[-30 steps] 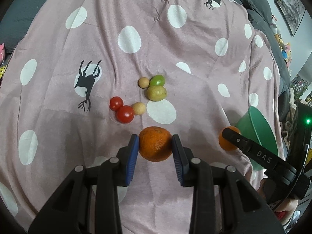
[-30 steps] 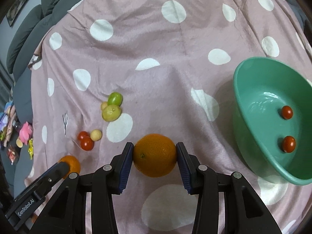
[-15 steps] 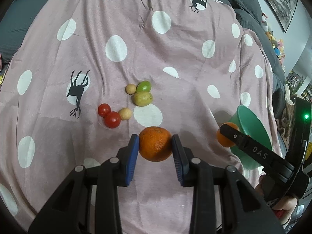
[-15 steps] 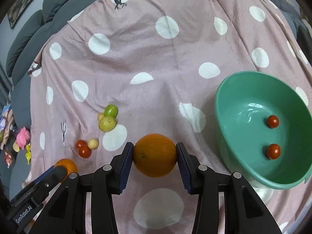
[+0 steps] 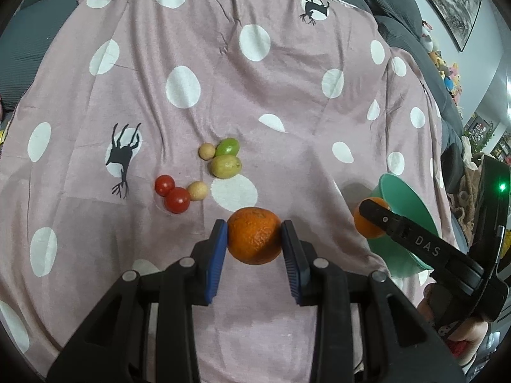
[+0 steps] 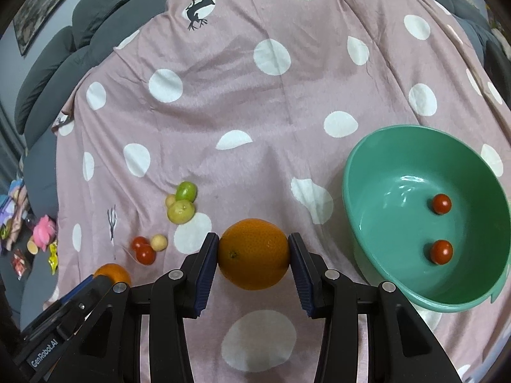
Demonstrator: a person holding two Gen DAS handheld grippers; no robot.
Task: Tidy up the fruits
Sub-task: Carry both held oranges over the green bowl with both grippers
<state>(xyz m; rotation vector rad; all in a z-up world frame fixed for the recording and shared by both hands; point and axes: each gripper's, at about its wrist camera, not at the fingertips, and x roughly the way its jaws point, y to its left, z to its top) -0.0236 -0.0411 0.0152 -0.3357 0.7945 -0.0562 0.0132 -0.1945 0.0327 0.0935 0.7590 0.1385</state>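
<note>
My left gripper [image 5: 254,237] is shut on a rough-skinned orange [image 5: 254,235], held above the pink dotted cloth. My right gripper [image 6: 254,253] is shut on a smooth orange [image 6: 254,253], left of the green bowl [image 6: 380,156], which holds two cherry tomatoes [image 6: 441,203]. On the cloth lie two red tomatoes [image 5: 176,199], two small tan fruits [image 5: 197,190], a yellow-green fruit [image 5: 225,166] and a green lime [image 5: 227,146]. The right gripper with its orange [image 5: 367,226] shows at the right of the left wrist view, in front of the bowl [image 5: 405,204].
The pink cloth [image 6: 271,95] covers a grey sofa [image 6: 64,54]. Toys and wrappers [image 6: 41,233] lie on the floor at the left. Framed pictures [image 5: 453,3] hang on the wall.
Both grippers have risen and pulled back with their oranges; the loose fruits and the bowl look smaller. The bowl has shifted toward the middle of the right wrist view.
</note>
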